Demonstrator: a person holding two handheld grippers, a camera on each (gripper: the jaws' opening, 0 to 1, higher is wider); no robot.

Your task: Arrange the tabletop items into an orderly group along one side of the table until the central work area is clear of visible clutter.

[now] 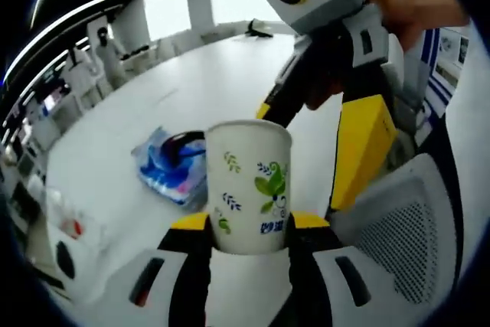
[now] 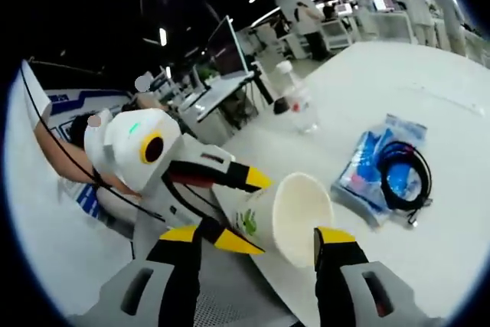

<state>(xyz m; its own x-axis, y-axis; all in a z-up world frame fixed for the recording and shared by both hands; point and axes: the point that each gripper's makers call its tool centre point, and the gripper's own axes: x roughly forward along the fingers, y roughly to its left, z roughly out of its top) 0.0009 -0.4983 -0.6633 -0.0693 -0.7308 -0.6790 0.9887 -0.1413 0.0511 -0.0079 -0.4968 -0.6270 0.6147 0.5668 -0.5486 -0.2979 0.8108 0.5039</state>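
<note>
A white paper cup (image 1: 249,185) printed with green leaves stands upright between my left gripper's (image 1: 250,223) yellow-tipped jaws, which are shut on its lower half. In the right gripper view the same cup (image 2: 295,220) shows its open mouth, held by the left gripper (image 2: 249,212) coming in from the left. My right gripper (image 2: 264,237) is open, jaws wide apart, with the cup's rim just in front of them. From the left gripper view the right gripper (image 1: 314,132) hangs behind and to the right of the cup, a hand (image 1: 417,5) holding it.
A blue packet (image 1: 172,170) (image 2: 375,166) with a coiled black cable (image 1: 180,147) (image 2: 402,174) on it lies on the white table (image 1: 214,74). A clear bottle (image 2: 298,101) stands near the table's edge. A white mesh chair (image 1: 398,243) is beside the table.
</note>
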